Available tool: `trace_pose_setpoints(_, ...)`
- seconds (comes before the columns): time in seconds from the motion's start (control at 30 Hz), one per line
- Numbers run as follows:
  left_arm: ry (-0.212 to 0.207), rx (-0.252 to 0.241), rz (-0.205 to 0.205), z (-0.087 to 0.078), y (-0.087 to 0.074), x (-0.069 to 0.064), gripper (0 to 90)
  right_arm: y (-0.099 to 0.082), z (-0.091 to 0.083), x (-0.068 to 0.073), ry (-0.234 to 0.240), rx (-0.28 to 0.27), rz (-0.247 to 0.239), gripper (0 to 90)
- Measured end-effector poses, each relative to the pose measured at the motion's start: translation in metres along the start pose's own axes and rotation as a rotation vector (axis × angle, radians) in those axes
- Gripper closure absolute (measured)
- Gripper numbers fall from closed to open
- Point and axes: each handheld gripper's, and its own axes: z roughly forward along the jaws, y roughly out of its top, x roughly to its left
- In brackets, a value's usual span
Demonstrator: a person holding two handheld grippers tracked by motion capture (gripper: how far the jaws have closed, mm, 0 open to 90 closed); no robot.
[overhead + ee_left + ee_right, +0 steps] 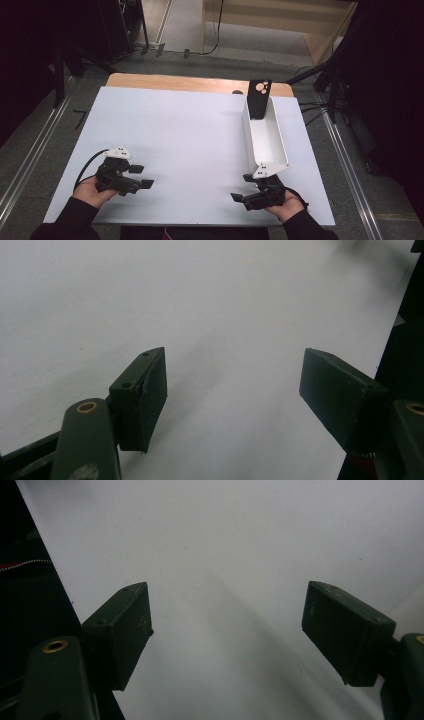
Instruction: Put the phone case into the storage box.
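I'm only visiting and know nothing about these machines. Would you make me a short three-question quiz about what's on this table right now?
1. True or false: the left gripper has something clamped between its jaws.
2. Which thing stands at the far end of the white box?
A. a red cup
B. a black phone case
C. a green bottle
3. In a few words: which gripper is nearer to the white box?

Key
1. False. Its jaws stand apart over the bare white table, with nothing between them.
2. B. It leans upright in the box's far end, camera cut-outs at the top.
3. The right gripper, just in front of the box's near end.
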Motion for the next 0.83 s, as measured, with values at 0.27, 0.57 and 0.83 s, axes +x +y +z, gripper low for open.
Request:
trace_pose_setpoints(0.27,-0.001,0.002,0.000,0.0002,0.0000,-0.0002,27.0,-0.0001,0.0003,-0.0002,0.004,0.003,0.000,18.6)
trace_pose_setpoints(0.57,-0.001,0.003,0.002,0.0004,0.0000,-0.0003,26.9,-0.0001,-0.0001,-0.0008,0.001,0.004,0.001,18.6)
trace_pose_setpoints(0.83,0.000,0.003,0.002,0.0003,0.0000,-0.0003,27.0,-0.0006,-0.0001,-0.0019,-0.001,0.001,0.001,18.6)
